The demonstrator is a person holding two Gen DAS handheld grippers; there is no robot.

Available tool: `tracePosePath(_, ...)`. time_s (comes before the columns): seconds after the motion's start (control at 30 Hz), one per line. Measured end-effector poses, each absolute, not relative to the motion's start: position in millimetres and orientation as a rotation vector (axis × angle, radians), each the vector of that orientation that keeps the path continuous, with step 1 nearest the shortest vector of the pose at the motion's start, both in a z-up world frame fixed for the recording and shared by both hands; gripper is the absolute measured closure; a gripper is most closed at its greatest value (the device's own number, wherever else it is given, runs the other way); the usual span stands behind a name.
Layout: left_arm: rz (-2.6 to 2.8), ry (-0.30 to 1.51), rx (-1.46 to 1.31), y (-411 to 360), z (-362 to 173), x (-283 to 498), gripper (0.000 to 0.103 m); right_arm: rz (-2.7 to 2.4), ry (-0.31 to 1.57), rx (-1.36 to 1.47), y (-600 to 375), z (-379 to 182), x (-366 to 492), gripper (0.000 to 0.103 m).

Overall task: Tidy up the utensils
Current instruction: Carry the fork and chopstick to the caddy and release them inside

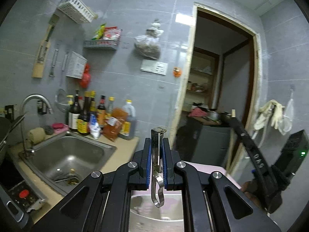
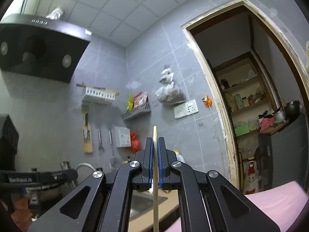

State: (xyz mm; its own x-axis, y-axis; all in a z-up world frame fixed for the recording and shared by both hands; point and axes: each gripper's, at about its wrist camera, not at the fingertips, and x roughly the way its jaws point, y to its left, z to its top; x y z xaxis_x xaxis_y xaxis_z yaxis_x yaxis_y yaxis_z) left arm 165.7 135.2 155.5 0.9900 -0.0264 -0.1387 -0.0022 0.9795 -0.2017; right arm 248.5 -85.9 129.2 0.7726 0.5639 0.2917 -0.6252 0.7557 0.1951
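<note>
My left gripper [image 1: 156, 141] is shut on a metal peeler-like utensil [image 1: 157, 166], held upright above a steel bowl [image 1: 156, 214] on a pink surface [image 1: 204, 169]. My right gripper [image 2: 155, 141] is shut on a thin wooden chopstick [image 2: 155, 174], held upright in the air. The right gripper also shows at the right of the left wrist view [image 1: 233, 114], with the chopstick tip above it. A white wall basket [image 1: 77, 9] with wooden sticks hangs high on the tiled wall; it also shows in the right wrist view [image 2: 99, 95].
A steel sink [image 1: 65, 156] with a tap [image 1: 34, 100] lies at lower left, sauce bottles [image 1: 96, 114] behind it. A range hood [image 2: 38, 46] hangs at upper left. A knife board [image 1: 42, 52], hanging tools, a grey shelf [image 1: 102, 42] and an open doorway [image 1: 218, 89] line the wall.
</note>
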Motion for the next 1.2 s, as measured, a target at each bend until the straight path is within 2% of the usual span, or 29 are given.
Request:
tracePosePath(0.73,0.049,0.23,-0.194,131,101,197,0.096,0.491,-0.263,0.175,-48,98,247,0.1)
tracePosePath(1.2,-0.055,0.374,-0.319,142,76,210,0.094,0.561,-0.093,0.151,-57,77,253,0.099)
